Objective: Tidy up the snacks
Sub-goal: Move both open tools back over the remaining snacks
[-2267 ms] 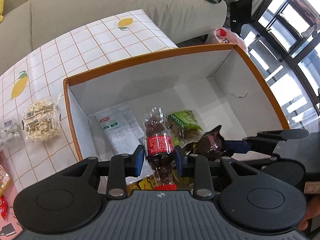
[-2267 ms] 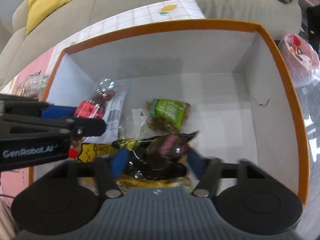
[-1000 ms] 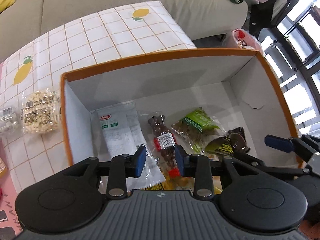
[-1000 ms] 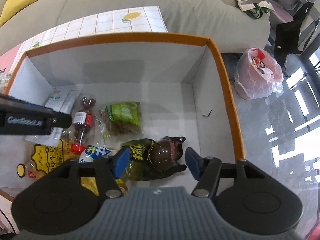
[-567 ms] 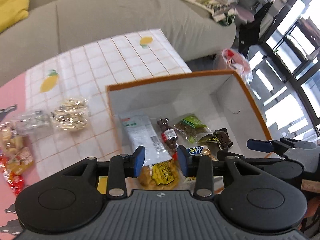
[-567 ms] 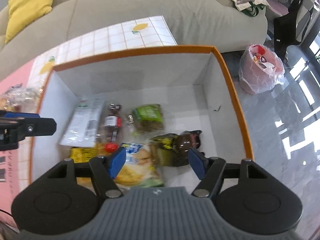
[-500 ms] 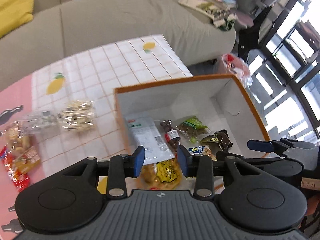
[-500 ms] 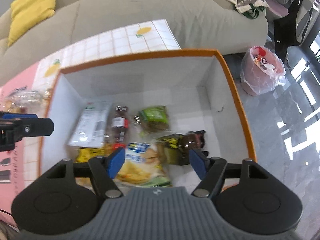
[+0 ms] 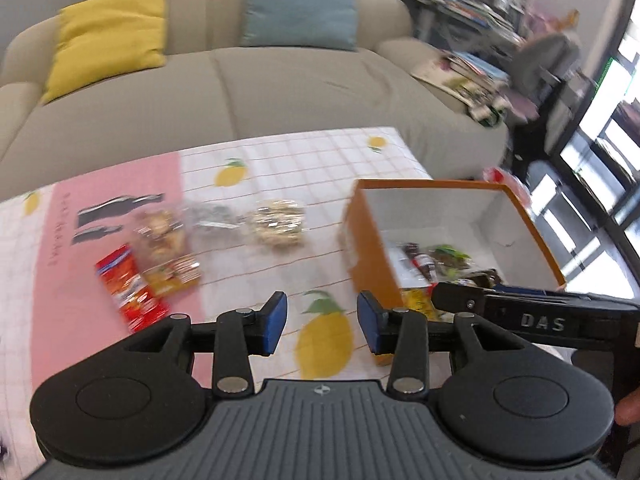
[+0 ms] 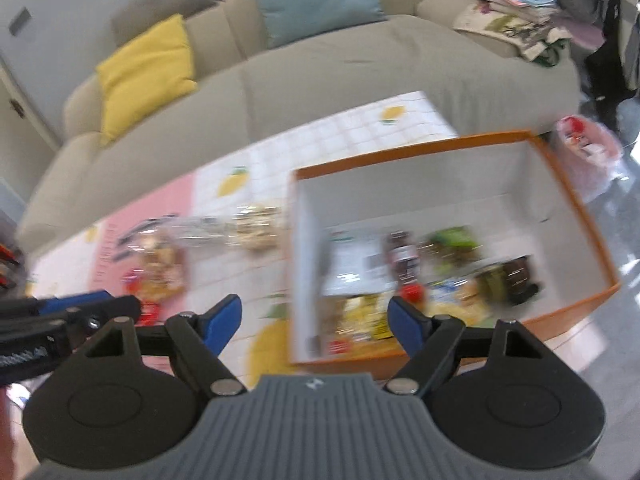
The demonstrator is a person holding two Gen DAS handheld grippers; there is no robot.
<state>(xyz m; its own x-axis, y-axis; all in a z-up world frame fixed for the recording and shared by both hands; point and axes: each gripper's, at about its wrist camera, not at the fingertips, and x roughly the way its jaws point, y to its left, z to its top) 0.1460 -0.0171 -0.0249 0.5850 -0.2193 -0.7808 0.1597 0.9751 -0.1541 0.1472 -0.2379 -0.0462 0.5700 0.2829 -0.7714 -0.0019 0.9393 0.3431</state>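
My left gripper (image 9: 322, 322) hangs over the tablecloth's pineapple print, left of the orange box (image 9: 532, 236); its jaws are opening with nothing between them. My right gripper (image 10: 314, 318) hovers over the box's (image 10: 440, 148) near left corner, its jaws also opening and holding nothing. Inside the box lie a small candy bottle (image 10: 404, 260), a green packet (image 10: 452, 244), a dark packet (image 10: 512, 272), a white packet (image 10: 348, 264) and a yellow one (image 10: 360, 320). On the table left of the box lie a red packet (image 9: 130, 292) and clear nut packs (image 9: 278, 222).
A beige sofa (image 9: 280, 92) with a yellow cushion (image 9: 108, 36) and a blue cushion (image 9: 300, 4) runs behind the table. A pink rubbish bag (image 10: 588, 152) stands on the floor right of the box. The box sits at the table's right end.
Both grippers have risen and drawn back out of the box, swinging left over the table. Both jaws stand wider. The bottle and the dark packet stay in the box.
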